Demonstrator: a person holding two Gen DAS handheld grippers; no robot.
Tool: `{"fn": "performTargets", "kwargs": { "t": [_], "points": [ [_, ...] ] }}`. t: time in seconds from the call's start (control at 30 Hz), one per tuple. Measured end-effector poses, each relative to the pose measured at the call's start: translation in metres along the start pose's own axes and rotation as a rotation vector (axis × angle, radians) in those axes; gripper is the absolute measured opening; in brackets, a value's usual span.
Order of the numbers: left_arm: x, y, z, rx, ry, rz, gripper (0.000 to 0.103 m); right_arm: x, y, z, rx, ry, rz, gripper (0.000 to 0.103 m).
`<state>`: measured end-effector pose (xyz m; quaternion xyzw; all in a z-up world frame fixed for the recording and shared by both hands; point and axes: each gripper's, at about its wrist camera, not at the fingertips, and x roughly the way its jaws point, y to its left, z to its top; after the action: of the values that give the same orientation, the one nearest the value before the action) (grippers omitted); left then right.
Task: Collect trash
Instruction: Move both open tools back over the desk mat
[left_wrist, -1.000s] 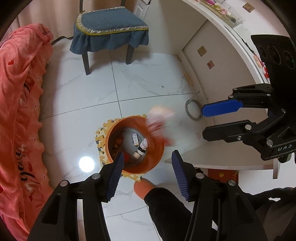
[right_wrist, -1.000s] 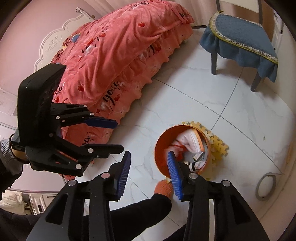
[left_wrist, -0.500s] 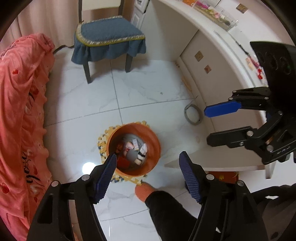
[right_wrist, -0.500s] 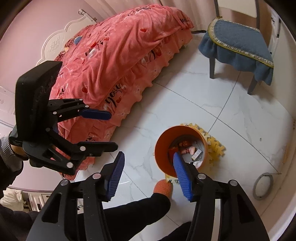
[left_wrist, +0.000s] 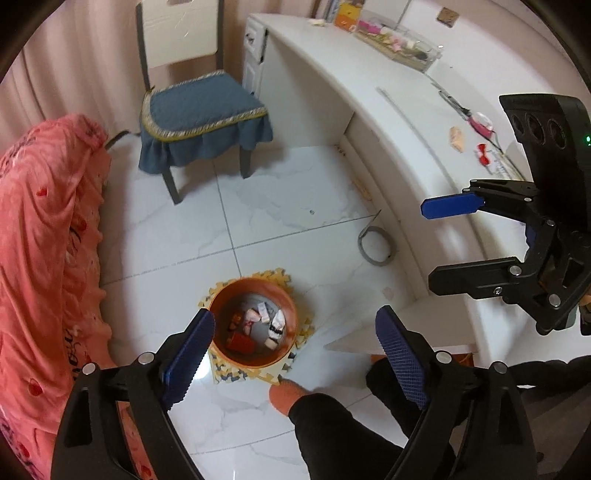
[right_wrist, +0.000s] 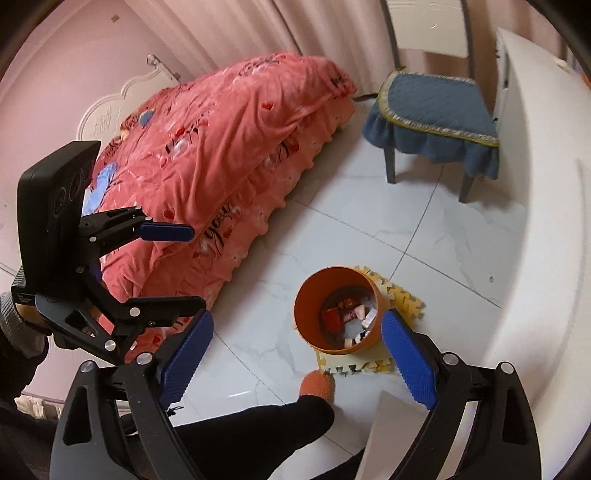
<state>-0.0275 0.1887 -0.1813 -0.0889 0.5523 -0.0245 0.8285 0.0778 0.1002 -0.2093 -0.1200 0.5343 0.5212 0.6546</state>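
Observation:
An orange trash bin (left_wrist: 291, 332) stands on a yellow foam mat (left_wrist: 295, 363) on the white tile floor; it also shows in the right wrist view (right_wrist: 304, 321). Several wrappers and small packets (left_wrist: 255, 326) lie inside it. My left gripper (left_wrist: 295, 354) is open and empty, high above the bin. My right gripper (right_wrist: 297, 358) is open and empty, also high above the bin (left_wrist: 454, 243). Small items (left_wrist: 480, 138) lie on the white desk (left_wrist: 369, 77).
A blue-cushioned chair (left_wrist: 199, 110) stands at the back. A pink-covered bed (right_wrist: 221, 147) fills the left. A grey tape ring (left_wrist: 376, 245) lies on the floor by the desk. The person's leg and orange slipper (left_wrist: 284, 395) are just in front of the bin.
A pink packet dropped into the bin a second ago. Both grippers have since risen away from the bin and opened wider.

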Motion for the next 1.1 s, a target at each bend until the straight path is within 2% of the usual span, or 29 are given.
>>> {"fn": "performTargets", "kwargs": {
  "t": [0.13, 0.57, 1.1],
  "points": [
    [-0.014, -0.026, 0.009, 0.035, -0.031, 0.004, 0.095, -0.036, -0.006, -0.013, 0.012, -0.042, -0.010, 0.091],
    [-0.036, -0.119, 0.036, 0.207, -0.089, -0.035, 0.097, -0.157, -0.049, -0.076, 0.120, -0.219, -0.095, 0.091],
    [-0.011, -0.243, 0.078, 0.467, -0.065, -0.153, 0.097, -0.247, -0.121, -0.160, 0.325, -0.354, -0.212, 0.091]
  ]
}}
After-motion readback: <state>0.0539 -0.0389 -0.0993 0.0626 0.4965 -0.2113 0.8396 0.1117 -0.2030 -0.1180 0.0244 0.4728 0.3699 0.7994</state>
